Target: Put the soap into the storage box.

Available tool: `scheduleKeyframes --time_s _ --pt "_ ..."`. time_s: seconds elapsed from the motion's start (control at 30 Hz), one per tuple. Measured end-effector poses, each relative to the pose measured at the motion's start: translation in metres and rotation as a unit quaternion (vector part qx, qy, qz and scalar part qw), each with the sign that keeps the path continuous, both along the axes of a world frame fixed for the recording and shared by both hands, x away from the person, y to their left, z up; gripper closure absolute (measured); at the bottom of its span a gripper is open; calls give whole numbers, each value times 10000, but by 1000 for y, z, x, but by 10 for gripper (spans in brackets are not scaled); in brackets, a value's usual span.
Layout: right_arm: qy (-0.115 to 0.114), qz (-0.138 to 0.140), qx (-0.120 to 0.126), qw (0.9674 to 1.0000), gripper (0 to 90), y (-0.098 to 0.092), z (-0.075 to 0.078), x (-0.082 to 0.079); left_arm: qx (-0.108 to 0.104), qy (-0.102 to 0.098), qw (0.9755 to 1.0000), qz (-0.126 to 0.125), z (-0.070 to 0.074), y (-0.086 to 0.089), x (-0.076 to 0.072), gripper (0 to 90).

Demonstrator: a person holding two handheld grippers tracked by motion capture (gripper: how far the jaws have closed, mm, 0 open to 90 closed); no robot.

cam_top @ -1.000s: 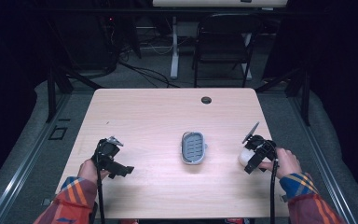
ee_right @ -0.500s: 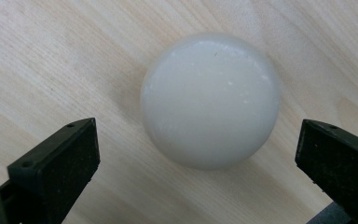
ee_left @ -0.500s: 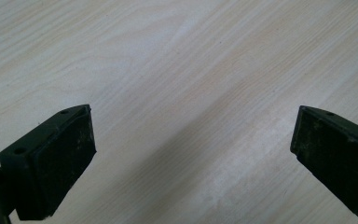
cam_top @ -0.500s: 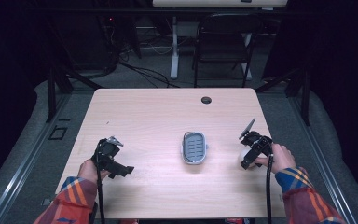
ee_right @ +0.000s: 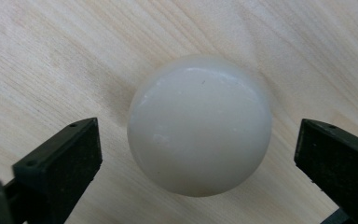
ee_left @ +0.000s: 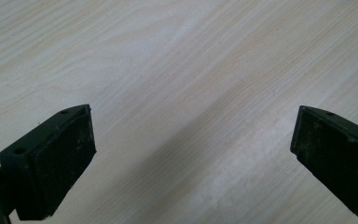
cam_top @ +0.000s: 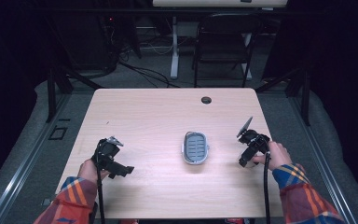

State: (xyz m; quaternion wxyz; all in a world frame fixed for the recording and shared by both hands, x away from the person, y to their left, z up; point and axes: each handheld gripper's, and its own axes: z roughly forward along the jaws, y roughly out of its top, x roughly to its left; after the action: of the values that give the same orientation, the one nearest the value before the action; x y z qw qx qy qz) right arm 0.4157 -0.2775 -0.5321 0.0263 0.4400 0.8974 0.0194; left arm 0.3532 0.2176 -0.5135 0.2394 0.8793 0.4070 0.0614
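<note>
A smooth white ball (ee_right: 199, 125) rests on the wooden table (cam_top: 158, 116). My right gripper (ee_right: 198, 154) is open, one jaw on each side of the ball with a gap to each. In the high view the right gripper (cam_top: 246, 161) sits near the table's right edge, pointing down, and covers the ball. A grey oval dish (cam_top: 196, 148) with a ribbed insert lies at the table's middle. Near the front left, my left gripper (cam_top: 121, 169) is held low. Its jaws stand wide open over bare wood (ee_left: 193, 140), with nothing between them.
A small black round grommet (cam_top: 206, 100) is set in the table near its far edge. A dark chair (cam_top: 223, 42) and cables stand on the floor beyond the table. Both forearms in plaid sleeves come in from the front edge.
My right gripper has moved left and a little forward, over the white ball, which now lies hidden beneath it in the high view. The left gripper has stayed put.
</note>
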Motion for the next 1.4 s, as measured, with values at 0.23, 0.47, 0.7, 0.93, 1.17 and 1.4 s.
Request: scheduleKeyframes --time_s 0.23,0.47,0.7,0.93,1.17,1.4 --pt "21 14 -12 10000 140 2 -2 3 11 1 10000 -2 0 0 0 0" --pt "88 -32 -32 10000 168 3 -5 5 11 6 10000 -14 0 0 0 0" --pt "107 -11 -78 9999 201 4 -8 7 3 1 10000 -10 0 -1 0 0" --pt "299 67 -190 9994 236 2 -9 10 11 11 10000 -18 0 -1 0 0" --pt "173 -130 54 9998 242 3 -14 7 3 20 10000 -19 -1 -1 0 0" --pt "234 -48 -104 9997 246 3 -12 8 1 23 10000 -20 0 -1 0 0"
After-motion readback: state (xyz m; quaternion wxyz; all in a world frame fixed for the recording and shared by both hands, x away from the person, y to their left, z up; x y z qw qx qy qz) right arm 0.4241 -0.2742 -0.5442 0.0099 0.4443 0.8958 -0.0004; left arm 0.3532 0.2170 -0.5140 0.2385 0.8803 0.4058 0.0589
